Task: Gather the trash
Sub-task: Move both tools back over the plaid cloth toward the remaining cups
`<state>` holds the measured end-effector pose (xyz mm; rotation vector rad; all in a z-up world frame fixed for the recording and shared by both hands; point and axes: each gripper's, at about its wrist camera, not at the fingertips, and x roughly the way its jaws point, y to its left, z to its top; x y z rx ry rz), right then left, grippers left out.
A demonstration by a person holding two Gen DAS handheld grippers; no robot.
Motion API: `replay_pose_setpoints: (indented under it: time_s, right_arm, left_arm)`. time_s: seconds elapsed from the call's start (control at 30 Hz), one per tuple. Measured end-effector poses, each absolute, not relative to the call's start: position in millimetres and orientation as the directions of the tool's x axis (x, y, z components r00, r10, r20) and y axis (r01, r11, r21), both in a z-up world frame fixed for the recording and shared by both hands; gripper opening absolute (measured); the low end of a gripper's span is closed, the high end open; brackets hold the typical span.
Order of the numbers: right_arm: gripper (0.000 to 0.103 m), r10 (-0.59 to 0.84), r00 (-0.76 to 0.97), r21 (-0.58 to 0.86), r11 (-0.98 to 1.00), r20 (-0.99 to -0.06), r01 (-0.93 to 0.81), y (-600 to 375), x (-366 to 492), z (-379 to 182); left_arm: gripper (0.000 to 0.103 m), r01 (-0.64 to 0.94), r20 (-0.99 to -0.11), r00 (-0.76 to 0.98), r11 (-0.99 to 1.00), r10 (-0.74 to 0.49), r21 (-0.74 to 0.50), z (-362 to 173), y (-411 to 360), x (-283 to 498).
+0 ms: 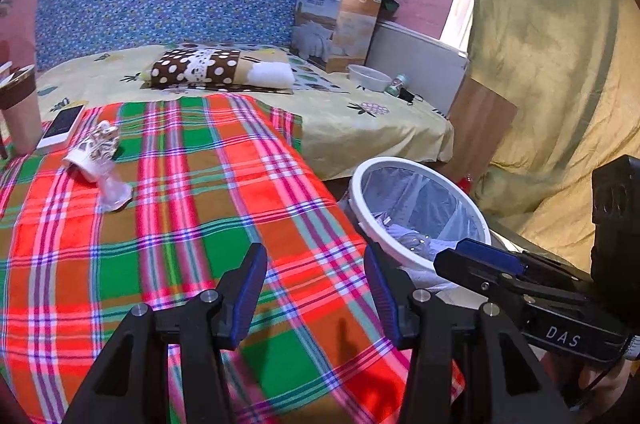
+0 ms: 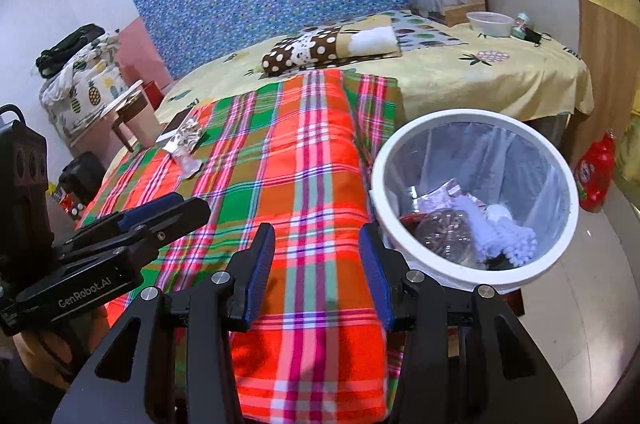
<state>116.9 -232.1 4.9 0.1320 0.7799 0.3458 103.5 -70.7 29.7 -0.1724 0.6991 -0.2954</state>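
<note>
We see the plaid cloth [image 2: 304, 160] spread on the table, with the bin [image 2: 476, 192] just beside its right edge. The crumpled wrapper [image 1: 98, 160] lies on the cloth's far left, next to a phone [image 1: 62, 126]. The bed [image 2: 460, 76] stands behind.

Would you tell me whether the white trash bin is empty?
Not empty: the white trash bin holds wrappers and white scraps at its bottom.

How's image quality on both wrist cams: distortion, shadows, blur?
Left wrist view: strong fisheye bending, dark vignette at the corners, the left gripper casts soft shadows on the plaid cloth, slightly soft overall. Right wrist view: same curvature and vignette, faint shadow under the right gripper, light sheen on the bin liner, contents readable.
</note>
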Motion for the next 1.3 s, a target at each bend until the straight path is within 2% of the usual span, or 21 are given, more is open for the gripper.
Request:
replay_pose_setpoints:
  time_s: [0.77, 1.3]
  right_arm:
    - [0.046, 0.474, 0.567, 0.23, 0.864, -0.674, -0.448, -156, 125, 15]
    - [0.046, 0.501, 0.52, 0.199, 0.825, -0.692, -0.529, -102, 141, 17]
  left_arm:
    - [0.05, 0.016, -0.615, 0.77, 0.969, -0.17, -0.248, 31, 24, 77]
    - [0.05, -0.07, -0.631, 0.771, 0.974, -0.084, -0.215, 29, 89, 80]
